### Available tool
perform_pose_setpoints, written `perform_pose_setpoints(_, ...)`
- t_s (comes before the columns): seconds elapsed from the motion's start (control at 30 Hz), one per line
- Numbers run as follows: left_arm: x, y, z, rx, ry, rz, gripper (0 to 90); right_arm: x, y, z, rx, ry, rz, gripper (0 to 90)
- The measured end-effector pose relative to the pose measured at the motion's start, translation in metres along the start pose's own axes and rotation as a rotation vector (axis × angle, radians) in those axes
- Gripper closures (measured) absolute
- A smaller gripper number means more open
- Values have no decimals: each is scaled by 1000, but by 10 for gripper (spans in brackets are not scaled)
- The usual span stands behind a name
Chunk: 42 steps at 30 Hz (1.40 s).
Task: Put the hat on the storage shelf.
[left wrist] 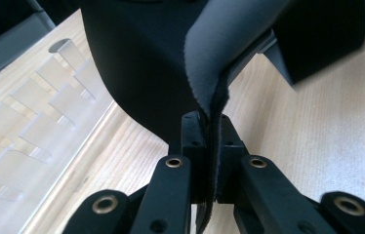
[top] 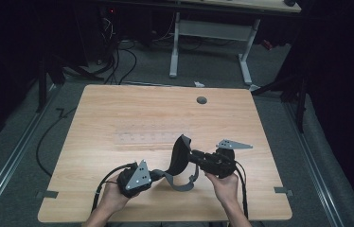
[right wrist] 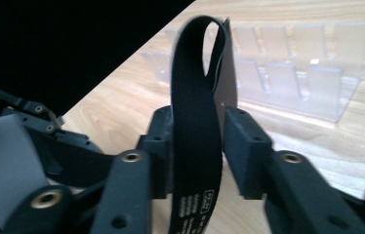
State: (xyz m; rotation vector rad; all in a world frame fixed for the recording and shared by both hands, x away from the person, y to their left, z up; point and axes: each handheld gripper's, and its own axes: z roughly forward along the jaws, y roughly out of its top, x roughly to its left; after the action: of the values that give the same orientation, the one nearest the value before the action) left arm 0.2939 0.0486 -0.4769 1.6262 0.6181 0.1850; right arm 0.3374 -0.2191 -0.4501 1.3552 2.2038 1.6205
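Note:
A strap, black on one side and grey on the other (top: 181, 156), hangs in a loop between the two grippers above the near middle of the wooden table (top: 118, 109). My left gripper (top: 158, 175) is shut on the strap's grey end; in the left gripper view the jaws (left wrist: 213, 141) pinch the folded grey strap (left wrist: 219, 53) edge-on. My right gripper (top: 195, 156) holds its jaws around the black part. In the right gripper view the black strap (right wrist: 195, 97) stands upright between the pads (right wrist: 200, 131), with a gap on the right side, so the jaws are open.
A clear plastic rack with upright dividers (top: 149, 138) lies flat on the table just beyond the grippers; it also shows as the rack (left wrist: 29, 122) and the rack (right wrist: 293, 73). A round grommet hole (top: 201, 100) sits near the far edge. A white-legged desk (top: 213, 28) stands behind.

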Motion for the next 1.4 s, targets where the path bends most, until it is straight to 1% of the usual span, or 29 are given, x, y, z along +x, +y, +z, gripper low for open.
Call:
perform_pose_setpoints(0.1,3,2,-3,-10,7,-20,868,-2,-2,-3,-20,-6,-1,558)
perform_pose_setpoints(0.13,4,3,-4,-22,11,-43,868,-3,-3,-5,-25,-18,-4,545)
perform_pose_setpoints(0.17,6,3,-5,-21,18,-40,868,-6,-6,-8,-38,-38,-3,526)
perform_pose_setpoints(0.2,7,4,-6,-26,25,-50,868,-6,-6,-8,-38,-38,-3,526)
perform_pose_setpoints(0.23,8,5,-8,-29,28,-61,868,-8,-8,-10,-38,-55,-3,522)
perform_pose_setpoints(0.27,9,6,-9,-33,26,-72,868,-10,-10,-11,-35,-80,-9,519)
perform_pose_setpoints(0.33,10,7,-12,-42,26,-79,868,-15,-14,-13,-24,-131,-21,509)
perform_pose_setpoints(0.4,13,9,-15,-52,30,-95,868,-21,-20,-13,-9,-196,-41,499)
perform_pose_setpoints(0.47,15,10,-17,-60,35,-101,868,-26,-24,-12,2,-240,-43,490)
perform_pose_setpoints(0.5,16,11,-18,-60,39,-101,868,-29,-27,-11,9,-270,-52,485)
perform_pose_setpoints(0.57,19,12,-19,-73,45,-116,868,-36,-32,-10,18,-320,-65,477)
perform_pose_setpoints(0.63,21,14,-21,-89,50,-129,868,-43,-37,-9,26,-371,-66,469)
perform_pose_setpoints(0.73,24,16,-24,-104,61,-147,868,-53,-41,-9,43,-437,-69,460)
perform_pose_setpoints(0.77,25,17,-25,-115,62,-155,868,-56,-42,-10,46,-456,-74,458)
perform_pose_setpoints(0.83,27,18,-27,-121,66,-164,868,-60,-44,-10,53,-498,-81,456)
perform_pose_setpoints(0.9,29,20,-29,-132,75,-171,867,-64,-46,-10,61,-534,-94,452)
perform_pose_setpoints(0.93,30,20,-30,-136,80,-174,867,-68,-47,-9,73,-567,-105,450)
perform_pose_setpoints(0.97,32,21,-30,-142,82,-176,867,-68,-47,-9,73,-567,-105,449)
perform_pose_setpoints(1.13,37,21,-33,-155,99,-198,867,-76,-50,-7,102,-623,-133,449)
perform_pose_setpoints(1.17,38,22,-33,-161,103,-205,867,-78,-51,-7,110,-630,-128,449)
perform_pose_setpoints(1.23,40,23,-35,-171,109,-221,867,-81,-52,-5,143,-647,-125,450)
perform_pose_setpoints(1.27,42,24,-36,-177,114,-236,867,-82,-52,-5,157,-656,-130,451)
perform_pose_setpoints(1.3,44,25,-36,-182,117,-244,867,-84,-54,-4,176,-667,-133,450)
perform_pose_setpoints(1.33,46,26,-37,-185,120,-251,867,-86,-55,-3,183,-672,-131,444)
perform_pose_setpoints(1.37,47,27,-37,-189,125,-258,867,-87,-56,-4,167,-661,-123,440)
perform_pose_setpoints(1.4,48,28,-38,-188,129,-256,867,-89,-58,-5,154,-651,-108,436)
